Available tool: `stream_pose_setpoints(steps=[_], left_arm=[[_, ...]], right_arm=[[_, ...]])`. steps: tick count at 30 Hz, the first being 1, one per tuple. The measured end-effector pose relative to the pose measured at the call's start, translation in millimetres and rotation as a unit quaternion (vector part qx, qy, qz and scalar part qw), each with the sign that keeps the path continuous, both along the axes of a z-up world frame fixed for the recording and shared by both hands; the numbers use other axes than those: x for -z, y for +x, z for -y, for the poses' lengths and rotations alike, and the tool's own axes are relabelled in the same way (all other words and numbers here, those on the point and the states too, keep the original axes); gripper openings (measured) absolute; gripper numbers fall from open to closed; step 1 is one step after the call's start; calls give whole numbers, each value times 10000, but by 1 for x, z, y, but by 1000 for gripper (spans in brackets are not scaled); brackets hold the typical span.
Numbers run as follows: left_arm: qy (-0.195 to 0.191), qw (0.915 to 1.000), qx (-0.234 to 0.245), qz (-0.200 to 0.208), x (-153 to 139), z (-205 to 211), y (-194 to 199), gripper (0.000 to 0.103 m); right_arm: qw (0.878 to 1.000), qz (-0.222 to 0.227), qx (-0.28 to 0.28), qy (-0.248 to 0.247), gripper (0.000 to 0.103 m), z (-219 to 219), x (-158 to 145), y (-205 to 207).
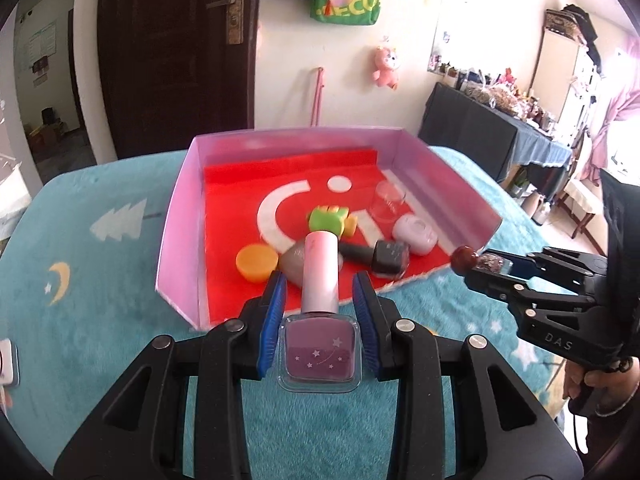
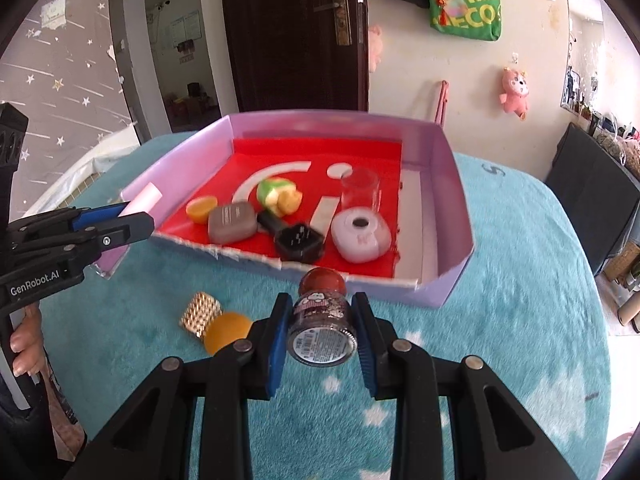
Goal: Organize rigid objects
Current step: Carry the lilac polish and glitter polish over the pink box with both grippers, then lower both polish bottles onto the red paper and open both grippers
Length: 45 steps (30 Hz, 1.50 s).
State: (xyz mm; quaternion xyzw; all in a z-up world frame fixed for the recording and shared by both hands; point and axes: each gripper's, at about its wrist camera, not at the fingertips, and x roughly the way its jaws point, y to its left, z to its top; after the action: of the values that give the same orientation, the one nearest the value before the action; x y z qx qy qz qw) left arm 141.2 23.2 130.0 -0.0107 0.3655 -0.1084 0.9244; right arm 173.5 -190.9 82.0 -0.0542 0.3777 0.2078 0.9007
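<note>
My left gripper (image 1: 320, 292) is shut on a purple nail polish bottle (image 1: 320, 356) with a pink cap, held just before the open front of the lilac box (image 1: 180, 208). My right gripper (image 2: 320, 312) is shut on a small glitter jar (image 2: 322, 328) with a red round cap, held near the box's front edge (image 2: 452, 184). The right gripper also shows in the left wrist view (image 1: 472, 264), and the left one in the right wrist view (image 2: 136, 216). Inside the box on a red liner lie an orange puck (image 1: 256, 264), a grey case (image 2: 232, 222), a green-yellow toy (image 1: 330, 220), a black bottle (image 1: 376, 256), a white round case (image 1: 414, 234) and a clear glass (image 2: 360, 190).
The box stands on a teal blanket (image 1: 100, 300) with stars and trees. A gold studded block (image 2: 200, 312) and an orange ball (image 2: 226, 332) lie on the blanket left of my right gripper. A dark door and wall stand behind the box.
</note>
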Motion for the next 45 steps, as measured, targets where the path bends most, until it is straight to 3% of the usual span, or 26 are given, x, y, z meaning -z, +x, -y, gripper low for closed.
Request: stream_pose_setpoints(steps=[6, 15, 25, 33, 45], left_arm=[[-204, 9996, 135, -150, -6, -5, 23, 32], [-173, 9982, 318, -485, -5, -7, 88, 32], [98, 9907, 438, -1287, 30, -2, 169, 32], [224, 9861, 401, -1594, 48, -4, 183, 32], [308, 9822, 337, -1819, 61, 0, 195, 32]], right_arm=[[9998, 94, -142, 99, 33, -6, -16, 19], [9985, -2, -406, 368, 33, -24, -34, 76], [9983, -322, -480, -83, 33, -58, -25, 161], [9944, -776, -558, -462, 33, -78, -2, 198], [9871, -1111, -766, -857, 33, -93, 18, 208]])
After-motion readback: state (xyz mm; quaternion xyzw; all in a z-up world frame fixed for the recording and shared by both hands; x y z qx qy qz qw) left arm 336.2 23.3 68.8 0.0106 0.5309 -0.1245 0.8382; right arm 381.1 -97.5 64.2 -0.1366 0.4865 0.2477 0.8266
